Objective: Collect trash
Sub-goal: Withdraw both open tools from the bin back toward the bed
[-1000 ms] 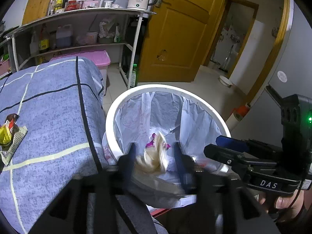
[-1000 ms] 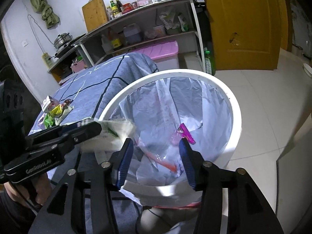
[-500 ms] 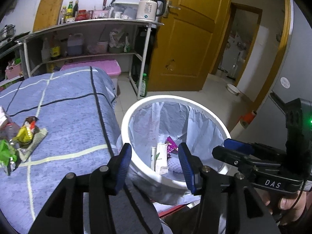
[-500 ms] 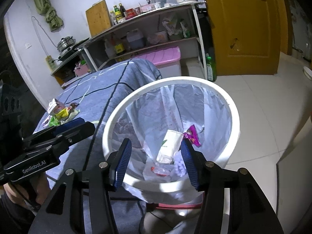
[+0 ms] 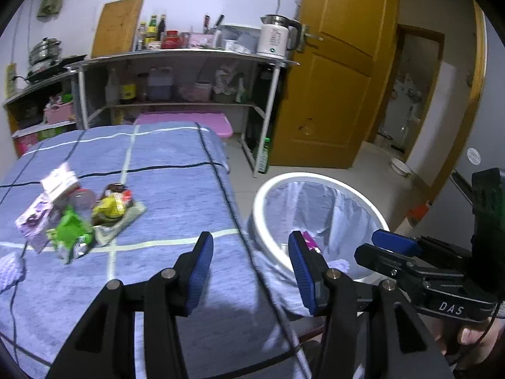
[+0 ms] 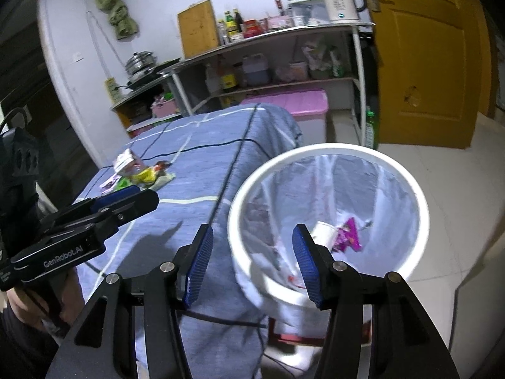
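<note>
A white trash bin (image 5: 262, 195) (image 6: 423, 208) lined with a clear bag stands beside the table; a white packet (image 6: 322, 230) and a purple wrapper (image 6: 347, 237) lie inside. A pile of wrappers (image 5: 72, 214) (image 6: 142, 173), green, yellow, purple and white, lies on the blue checked tablecloth (image 5: 164, 189). My left gripper (image 5: 251, 271) is open and empty over the table's right edge, right of the pile. My right gripper (image 6: 252, 265) is open and empty over the bin's near-left rim.
A metal shelf (image 5: 189, 60) with bottles, jars and a white kettle (image 5: 274, 39) stands behind the table. A pink storage box (image 6: 293, 107) sits under it. A yellow door (image 5: 331, 72) is at the right, with tiled floor (image 6: 442, 158) around the bin.
The white packet left my left gripper and fell into the bin. Both grippers have drawn back and swung left toward the table; the wrapper pile has come into fuller view.
</note>
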`<state>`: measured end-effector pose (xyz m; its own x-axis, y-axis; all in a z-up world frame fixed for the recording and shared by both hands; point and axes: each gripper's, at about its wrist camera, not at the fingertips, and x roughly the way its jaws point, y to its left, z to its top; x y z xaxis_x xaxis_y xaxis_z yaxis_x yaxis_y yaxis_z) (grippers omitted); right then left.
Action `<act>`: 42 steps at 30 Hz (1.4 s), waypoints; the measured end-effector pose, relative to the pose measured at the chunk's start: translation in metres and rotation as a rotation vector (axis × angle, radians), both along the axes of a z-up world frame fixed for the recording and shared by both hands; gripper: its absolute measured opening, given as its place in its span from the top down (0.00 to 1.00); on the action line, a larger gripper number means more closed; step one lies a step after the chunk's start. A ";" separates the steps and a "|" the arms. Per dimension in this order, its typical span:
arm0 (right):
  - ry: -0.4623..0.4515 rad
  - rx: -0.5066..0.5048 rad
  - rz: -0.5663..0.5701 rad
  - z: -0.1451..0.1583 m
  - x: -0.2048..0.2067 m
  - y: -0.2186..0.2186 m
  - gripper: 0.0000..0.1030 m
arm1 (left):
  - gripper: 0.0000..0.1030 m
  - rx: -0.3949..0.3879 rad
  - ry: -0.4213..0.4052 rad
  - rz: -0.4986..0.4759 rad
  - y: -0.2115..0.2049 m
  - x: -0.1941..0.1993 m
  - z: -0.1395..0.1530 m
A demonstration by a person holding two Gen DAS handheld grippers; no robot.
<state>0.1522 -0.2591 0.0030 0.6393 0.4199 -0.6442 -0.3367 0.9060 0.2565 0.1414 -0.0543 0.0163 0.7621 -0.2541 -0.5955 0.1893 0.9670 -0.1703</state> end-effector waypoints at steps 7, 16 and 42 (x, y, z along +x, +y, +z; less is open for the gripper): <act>-0.007 -0.003 0.073 0.002 -0.004 0.033 0.48 | 0.50 0.008 -0.016 0.071 0.028 -0.015 0.002; -0.009 -0.002 0.135 0.003 -0.005 0.067 0.48 | 0.50 0.009 -0.023 0.153 0.063 -0.028 0.001; 0.018 -0.024 0.293 -0.006 0.008 0.159 0.46 | 0.35 0.062 -0.011 0.381 0.198 -0.041 -0.026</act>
<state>0.1605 -0.1004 -0.0031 0.4809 0.5698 -0.6664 -0.5807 0.7765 0.2448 0.1000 0.1433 -0.0099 0.8011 0.0852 -0.5925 -0.1844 0.9768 -0.1088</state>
